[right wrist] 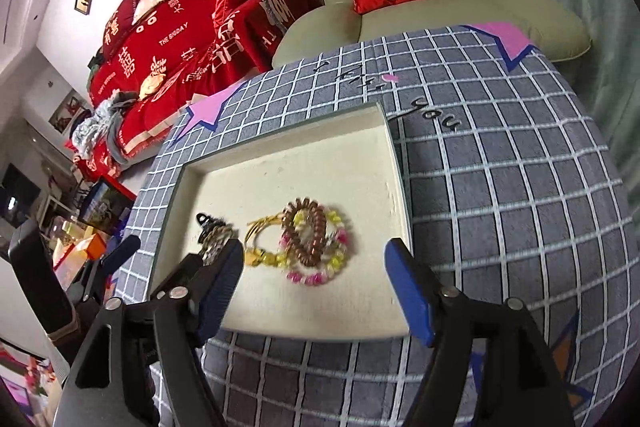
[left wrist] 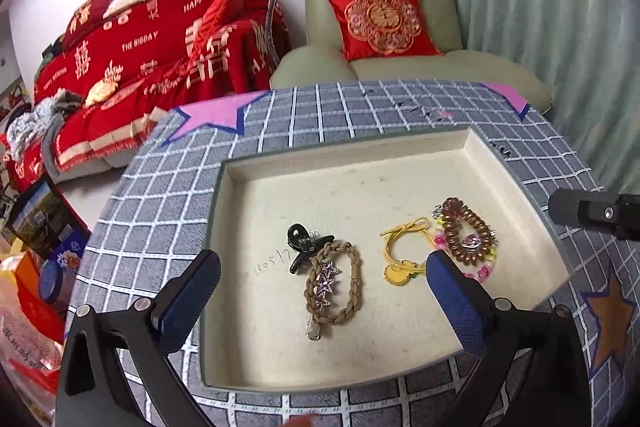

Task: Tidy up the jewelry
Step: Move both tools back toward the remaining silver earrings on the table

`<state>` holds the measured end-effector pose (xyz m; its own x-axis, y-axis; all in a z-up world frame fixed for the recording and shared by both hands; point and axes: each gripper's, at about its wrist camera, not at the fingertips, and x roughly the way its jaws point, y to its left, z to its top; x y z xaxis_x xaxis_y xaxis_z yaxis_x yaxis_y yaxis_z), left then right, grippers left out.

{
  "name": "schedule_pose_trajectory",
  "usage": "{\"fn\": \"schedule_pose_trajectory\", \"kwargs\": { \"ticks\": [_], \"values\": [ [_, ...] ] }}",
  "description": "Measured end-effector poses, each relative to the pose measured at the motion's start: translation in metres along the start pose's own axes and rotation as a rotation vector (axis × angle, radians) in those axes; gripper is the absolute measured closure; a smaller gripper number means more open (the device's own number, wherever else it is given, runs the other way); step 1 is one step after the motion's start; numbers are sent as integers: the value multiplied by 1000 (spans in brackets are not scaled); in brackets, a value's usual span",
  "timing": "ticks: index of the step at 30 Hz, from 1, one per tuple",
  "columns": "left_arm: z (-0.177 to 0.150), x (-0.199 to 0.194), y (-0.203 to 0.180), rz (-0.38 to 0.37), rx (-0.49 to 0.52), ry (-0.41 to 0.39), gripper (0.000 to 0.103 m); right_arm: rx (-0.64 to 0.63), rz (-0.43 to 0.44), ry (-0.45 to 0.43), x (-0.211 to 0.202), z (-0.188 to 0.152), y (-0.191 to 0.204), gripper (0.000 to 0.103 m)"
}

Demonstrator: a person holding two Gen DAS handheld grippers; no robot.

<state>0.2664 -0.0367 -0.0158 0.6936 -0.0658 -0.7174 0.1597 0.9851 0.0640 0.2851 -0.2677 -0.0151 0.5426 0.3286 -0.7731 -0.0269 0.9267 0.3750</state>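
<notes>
Grey checked cloth covers the bench, and on it sits a shallow cream-lined tray, the landmark for all that follows. Every piece lies on the tray floor, toward its near half. Right of centre lies a brown spiral coil bracelet atop a pink and yellow beaded bracelet; both look light and springy, best taken across one side of the loop. Touching them on the left lies a yellow cord with a gold charm, limp, likely to slip. Left of centre, a braided tan hair tie carries a star clip, with a black clip at its far end. The left gripper and the right gripper hover over the tray's near edge, jaws spread, holding nothing.
</notes>
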Motion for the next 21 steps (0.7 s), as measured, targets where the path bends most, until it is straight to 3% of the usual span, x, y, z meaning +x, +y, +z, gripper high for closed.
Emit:
{"fn": "schedule_pose_trajectory", "kwargs": {
  "ticks": [2,5,11,21],
  "values": [
    [-4,-12,1,-8,11,-16,0,-1,2,-4,-6,-5,0,16],
    [-14,-27,2,-20,30,-18,0,5,7,-8,-17,-15,0,3],
    [-49,-60,3,-42,66,-7,0,0,22,-7,-38,-42,1,3],
    [-118,-87,-11,-123,129,63,0,-59,-75,52,-45,-111,3,3]
  ]
}}
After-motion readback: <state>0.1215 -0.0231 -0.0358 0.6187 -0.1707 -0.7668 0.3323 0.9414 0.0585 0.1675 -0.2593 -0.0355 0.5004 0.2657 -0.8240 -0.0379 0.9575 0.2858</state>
